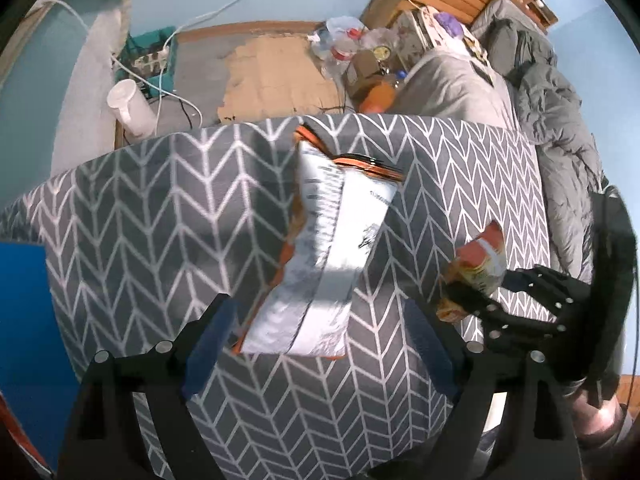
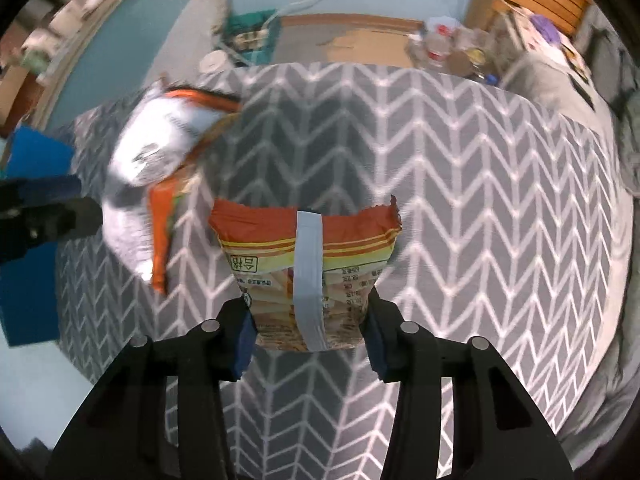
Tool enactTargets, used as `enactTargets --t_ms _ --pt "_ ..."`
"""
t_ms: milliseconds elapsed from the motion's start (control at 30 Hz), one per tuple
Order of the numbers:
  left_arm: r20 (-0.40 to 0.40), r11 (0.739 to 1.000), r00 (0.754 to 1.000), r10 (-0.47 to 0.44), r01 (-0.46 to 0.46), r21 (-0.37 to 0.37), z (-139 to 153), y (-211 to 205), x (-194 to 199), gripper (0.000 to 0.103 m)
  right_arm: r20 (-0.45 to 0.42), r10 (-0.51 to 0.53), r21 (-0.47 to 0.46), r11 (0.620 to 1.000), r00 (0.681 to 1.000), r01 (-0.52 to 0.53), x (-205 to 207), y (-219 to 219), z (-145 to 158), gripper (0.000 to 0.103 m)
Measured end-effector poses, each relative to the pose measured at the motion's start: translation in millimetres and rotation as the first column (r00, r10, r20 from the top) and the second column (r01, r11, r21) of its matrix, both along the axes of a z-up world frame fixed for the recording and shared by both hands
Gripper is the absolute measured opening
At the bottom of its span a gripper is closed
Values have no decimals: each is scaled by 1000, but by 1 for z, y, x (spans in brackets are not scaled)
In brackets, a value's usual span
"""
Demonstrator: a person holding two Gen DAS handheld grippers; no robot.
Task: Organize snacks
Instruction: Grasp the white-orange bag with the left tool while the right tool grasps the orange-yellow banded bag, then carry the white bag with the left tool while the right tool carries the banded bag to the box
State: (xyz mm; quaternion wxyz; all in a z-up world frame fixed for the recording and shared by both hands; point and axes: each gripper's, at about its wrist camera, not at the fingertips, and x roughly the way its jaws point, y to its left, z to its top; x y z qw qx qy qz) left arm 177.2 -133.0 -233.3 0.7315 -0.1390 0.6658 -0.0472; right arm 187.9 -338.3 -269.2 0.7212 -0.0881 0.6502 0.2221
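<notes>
Two snack bags [image 2: 306, 276], one gripped.

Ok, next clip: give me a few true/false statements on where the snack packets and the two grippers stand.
1. The right gripper is shut on the orange snack packet. True.
2. The left gripper grips the silver snack bag. False: its jaws stand wide open, the bag's near end between them, untouched.
3. The silver snack bag lies on the grey chevron cloth. True.
4. The orange snack packet has a grey seam strip down its middle. True.
5. Both packets are in the blue bin. False: neither is; a blue object shows only at the left edge.
</notes>
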Motion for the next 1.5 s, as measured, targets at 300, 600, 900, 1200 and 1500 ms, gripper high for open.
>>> enactTargets --t_ms 300,600,900,1200,1500 --pt "-25 999 1000 1 1 46 -28 -20 15 88 21 -51 -1 999 998 51 11 -17 11 40" --pt "-1 995 1000 2 -2 100 -26 -14 10 39 60 -45 4 999 997 44 13 -2 25 39" --pt "49 994 999 5 -10 105 -7 1 -10 33 107 -2 -3 1000 994 2 4 11 39 39" --pt "99 995 993 59 -66 72 26 19 -30 33 156 15 24 1000 988 -19 -4 28 70 38" --pt "187 991 977 100 -115 71 65 40 -55 33 197 61 53 996 979 -73 -15 54 102 38"
